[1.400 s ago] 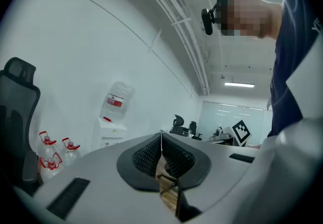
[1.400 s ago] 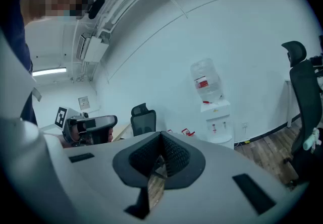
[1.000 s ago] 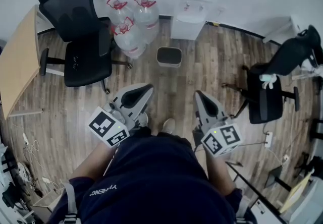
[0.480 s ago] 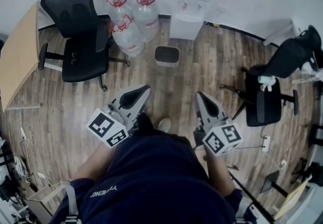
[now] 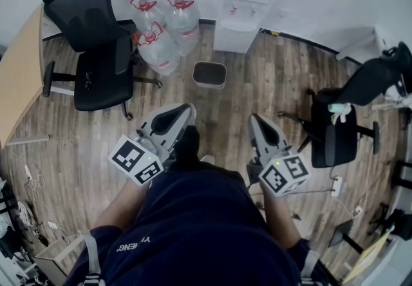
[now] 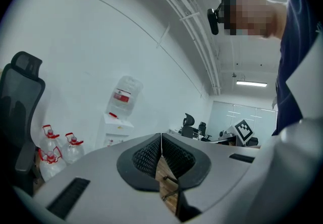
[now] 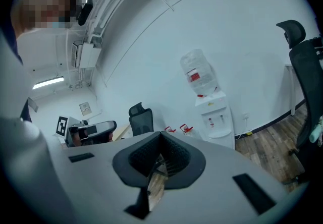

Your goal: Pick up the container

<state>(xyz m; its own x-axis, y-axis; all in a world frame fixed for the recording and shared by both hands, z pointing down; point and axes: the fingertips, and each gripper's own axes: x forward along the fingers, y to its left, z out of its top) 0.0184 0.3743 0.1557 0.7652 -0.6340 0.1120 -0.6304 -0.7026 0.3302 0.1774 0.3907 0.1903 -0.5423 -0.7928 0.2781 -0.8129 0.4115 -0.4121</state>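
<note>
You hold both grippers close in front of your body, above the wooden floor [image 5: 270, 85]. The left gripper [image 5: 188, 109] has its fingers [image 6: 144, 156] closed fully together, and nothing is between them. The right gripper [image 5: 253, 120] is the same: its fingers [image 7: 141, 155] meet at the tips and they hold nothing. Both grippers point forward, away from you, with their marker cubes nearest to your chest.

The container [image 5: 210, 74], a small dark bin with a light rim, stands upright on the floor further ahead, well apart from both grippers and a little nearer to the line of the left one. To its left, three big water bottles [image 5: 161, 46] with red caps stand together, and beyond them is a black office chair [image 5: 96, 53] beside a wooden desk [image 5: 19, 78]. Behind the container, a white water dispenser [image 5: 244, 4] stands at the wall. A second black chair [image 5: 341, 127] is far on your right.
</note>
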